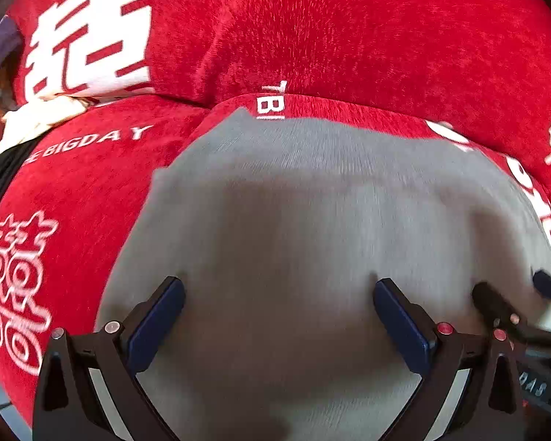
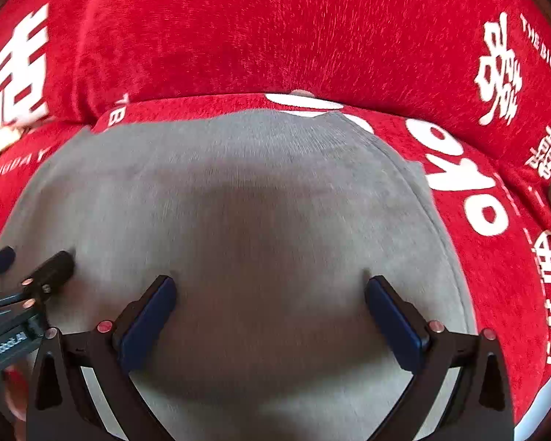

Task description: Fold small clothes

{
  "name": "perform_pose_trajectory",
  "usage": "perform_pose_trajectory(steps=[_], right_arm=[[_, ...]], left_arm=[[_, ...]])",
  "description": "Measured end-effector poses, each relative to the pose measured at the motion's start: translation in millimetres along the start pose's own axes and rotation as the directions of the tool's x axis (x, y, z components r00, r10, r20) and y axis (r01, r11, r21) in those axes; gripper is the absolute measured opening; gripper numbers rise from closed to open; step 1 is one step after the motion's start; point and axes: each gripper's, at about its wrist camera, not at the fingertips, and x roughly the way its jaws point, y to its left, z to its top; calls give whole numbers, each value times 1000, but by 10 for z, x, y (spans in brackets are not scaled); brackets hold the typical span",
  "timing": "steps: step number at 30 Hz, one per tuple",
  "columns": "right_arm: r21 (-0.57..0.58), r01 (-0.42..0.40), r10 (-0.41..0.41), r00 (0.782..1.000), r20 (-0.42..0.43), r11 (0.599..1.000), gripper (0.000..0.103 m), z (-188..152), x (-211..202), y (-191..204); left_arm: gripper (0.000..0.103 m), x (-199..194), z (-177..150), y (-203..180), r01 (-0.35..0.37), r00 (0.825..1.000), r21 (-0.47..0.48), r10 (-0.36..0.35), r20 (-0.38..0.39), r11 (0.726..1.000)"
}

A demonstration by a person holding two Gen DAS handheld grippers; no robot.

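Left wrist view shows the left claw (image 1: 279, 294) spread wide with nothing between its fingers, low over a grey garment (image 1: 312, 202) lying flat on a red blanket (image 1: 349, 36); the right claw (image 2: 270, 290) is just beside it, equally wide and unloaded. Seemingly a soft, light ribbed knit, the garment would sag and crumple, so pinching an edge or corner looks best.
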Motion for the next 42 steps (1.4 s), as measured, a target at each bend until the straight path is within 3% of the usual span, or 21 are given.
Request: perform_pose_trajectory(steps=[5,7,9,12,14,17,20,21,22,23,26,27,31,34,36,42], right_arm=[[5,-14,13,998,60,1000,103,-344,-266,-115],[-20,-20,21,1000,9,1000,103,-411,-265,-122],[-41,-4,4,1000,-16,999,103,-454,-294,-150],[-18,12,-11,999,31,1000,103,-434,-400,-201],[-6,1,0,1000,28,1000,103,-378,-414,-201],[-20,13,-12,999,39,1000,103,-282,-423,-161],[-42,28,-26,999,48,999,103,-244,-411,-84],[-49,35,-32,998,51,998,103,-220,-394,-69],[-52,37,-35,998,51,998,103,-197,-369,-60],[-51,36,-33,998,49,998,103,-160,-335,-57],[-30,19,-18,999,33,999,103,4,-184,-9],[-29,4,-4,1000,19,1000,103,68,-111,27],[-56,-6,6,1000,6,998,103,146,136,178],[-40,-21,23,999,31,999,103,137,154,158],[-57,-55,55,998,0,997,103,153,125,90],[69,-29,26,999,44,997,103,-6,-128,-609]], left_arm=[[103,-330,-471,251,63,998,-33,-63,5,997],[103,-471,-573,430,67,998,-48,-66,23,997],[103,-604,-580,746,63,996,-120,-55,68,991],[103,-423,-425,1148,88,996,-238,-88,10,967],[103,-141,-289,1360,163,981,-324,-189,-50,932],[95,221,-128,1392,280,928,-397,-352,-120,874],[95,288,21,1201,267,937,-335,-324,-127,904],[88,281,54,1127,256,942,-316,-309,-130,914],[70,248,85,1045,255,945,-291,-301,-125,922],[65,190,125,938,254,950,-250,-289,-114,934],[36,86,205,805,185,973,-196,-208,-99,963],[20,49,234,797,162,979,-188,-182,-95,969],[19,-93,290,774,144,984,-164,-159,-85,976],[18,-230,336,653,128,988,-126,-137,-67,984],[18,-339,383,559,132,989,-115,-139,-56,985],[18,-549,541,112,76,995,-54,-79,-64,996]])
